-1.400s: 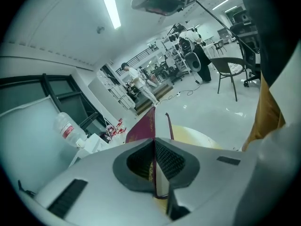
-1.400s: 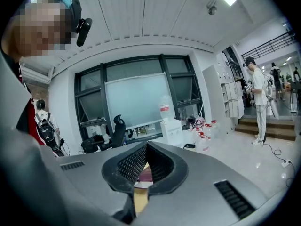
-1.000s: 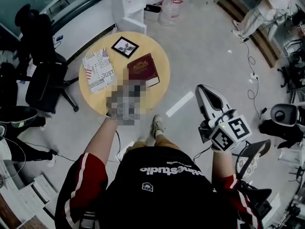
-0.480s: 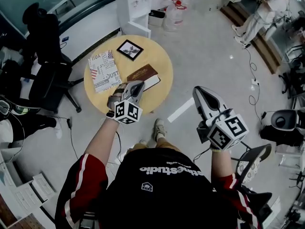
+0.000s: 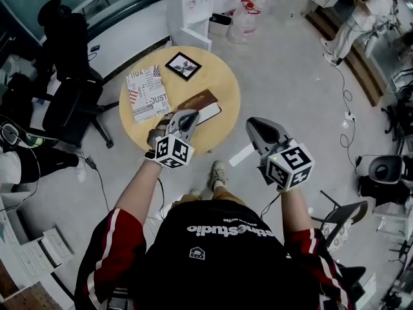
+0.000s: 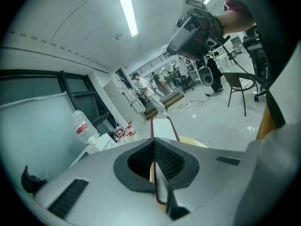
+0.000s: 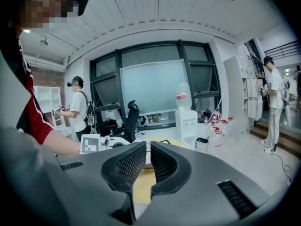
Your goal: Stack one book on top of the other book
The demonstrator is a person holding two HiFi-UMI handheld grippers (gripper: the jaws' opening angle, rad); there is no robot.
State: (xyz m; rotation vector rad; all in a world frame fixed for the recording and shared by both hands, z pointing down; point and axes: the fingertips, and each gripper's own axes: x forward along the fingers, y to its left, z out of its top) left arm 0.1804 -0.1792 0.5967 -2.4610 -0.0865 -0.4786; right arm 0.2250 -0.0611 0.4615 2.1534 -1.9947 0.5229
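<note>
2 books are on the round yellow worktop [image 5: 219, 82]. The patterned book [image 5: 147, 93] lies flat on its left part, its long axis running from the near edge toward the far edge with a slight lean. The maroon book [image 5: 197, 102] sits just to its right, near the middle. Its long axis runs from lower left to upper right in the head view, and its white page edge faces the near right.

The left gripper [image 5: 186, 116] reaches over the near edge of the worktop, with its jaws at the book's near-left end. In the left gripper view the jaws [image 6: 153, 142] are pressed together on a thin maroon cover edge. The book is seen end-on beyond them, with white pages between maroon covers. I cannot tell whether its far end touches the worktop.

The right gripper [image 5: 253, 124] is held over the floor [image 5: 290, 76], to the right of the worktop and apart from both books. Its jaws [image 7: 146, 147] are almost together with a narrow slit between the pads and nothing in it.

A black picture frame [image 5: 183, 65] lies near the far edge.
</note>
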